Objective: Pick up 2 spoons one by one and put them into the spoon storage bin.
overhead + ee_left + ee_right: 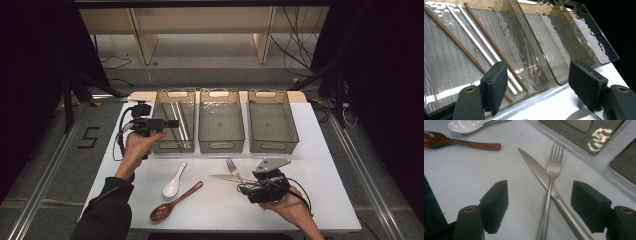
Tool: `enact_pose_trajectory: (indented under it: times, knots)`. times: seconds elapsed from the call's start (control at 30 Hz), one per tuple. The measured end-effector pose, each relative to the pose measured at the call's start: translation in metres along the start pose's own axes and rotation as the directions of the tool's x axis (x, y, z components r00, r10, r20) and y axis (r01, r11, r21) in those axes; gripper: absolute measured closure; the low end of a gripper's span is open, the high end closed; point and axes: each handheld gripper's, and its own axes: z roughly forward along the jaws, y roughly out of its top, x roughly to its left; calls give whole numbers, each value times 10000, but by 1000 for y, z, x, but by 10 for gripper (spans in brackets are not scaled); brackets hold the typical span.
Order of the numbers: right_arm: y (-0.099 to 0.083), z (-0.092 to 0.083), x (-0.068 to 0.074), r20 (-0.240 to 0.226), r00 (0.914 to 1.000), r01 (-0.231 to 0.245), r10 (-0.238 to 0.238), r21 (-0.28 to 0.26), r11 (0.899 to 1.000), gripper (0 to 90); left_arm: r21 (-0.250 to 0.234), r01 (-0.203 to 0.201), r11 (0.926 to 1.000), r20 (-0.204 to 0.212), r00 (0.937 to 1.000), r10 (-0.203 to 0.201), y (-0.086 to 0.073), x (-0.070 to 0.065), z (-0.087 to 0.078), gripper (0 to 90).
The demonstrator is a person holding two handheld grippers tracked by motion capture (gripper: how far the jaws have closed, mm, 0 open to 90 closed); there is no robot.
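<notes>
Left gripper [172, 123]: jaws apart, nothing between them, over the left bin [174, 121].
Chopsticks [477, 47]: flat in that bin, just ahead of its jaws.
Right gripper [539, 205]: released, low over the table [320, 165].
Fork [551, 182], knife [539, 172]: crossed, between its jaws, ungripped.

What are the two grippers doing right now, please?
Left gripper: open, holding nothing, at the left bin.
Right gripper: open, empty, over the crossed fork and knife.
</notes>
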Motion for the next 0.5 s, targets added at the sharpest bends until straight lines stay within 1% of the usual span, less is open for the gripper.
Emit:
enact_pose_trajectory:
  times: [0.03, 0.07, 0.1, 0.13, 0.17, 0.23, 0.27, 0.3, 0.33, 0.43, 0.5]
  knots:
    - [0, 0, 0, 4, 10000, 0, 0, 8, 10000, 311, -113, -72, 9999, 71, 9999, 73, -6, -3, -4, 299]
    - [0, 0, 0, 12, 10000, -8, 8, 21, 10000, 312, -113, -72, 9999, 71, 9999, 73, -6, -3, -4, 293]
    - [0, 0, 0, 37, 10000, -13, 13, 34, 10000, 313, -234, -153, 9996, 99, 9998, 156, -11, -5, -8, 288]
    - [0, 0, 0, 44, 10000, -30, 30, 36, 10000, 314, -234, -153, 9996, 99, 9998, 156, -11, -5, -8, 284]
    - [0, 0, -1, 34, 10000, -37, 37, 34, 10000, 316, -239, -226, 9995, 135, 9996, 230, -17, -7, -13, 277]
    - [0, -1, -1, 41, 10000, -60, 60, 20, 10000, 317, -328, -244, 9992, 186, 9995, 250, -23, -8, -16, 271]
    - [0, -1, -1, 51, 10000, -60, 60, 15, 10000, 317, -328, -244, 9992, 186, 9995, 250, -23, -8, -16, 268]
    - [0, -1, -1, 58, 10000, -58, 58, 10, 10000, 317, -301, -368, 9989, 171, 9992, 373, -28, -9, -19, 264]
    - [0, -1, -1, 75, 10000, -57, 57, 16, 10000, 317, -301, -368, 9989, 171, 9992, 373, -28, -9, -19, 262]
    - [0, -1, -1, 65, 10000, -61, 61, -6, 10000, 317, -333, -405, 9986, 415, 9983, 419, -39, -10, -24, 255]
    - [0, -1, -1, 65, 9999, -82, 82, -11, 10000, 316, -279, -486, 9984, 378, 9981, 496, -40, -11, -24, 252]
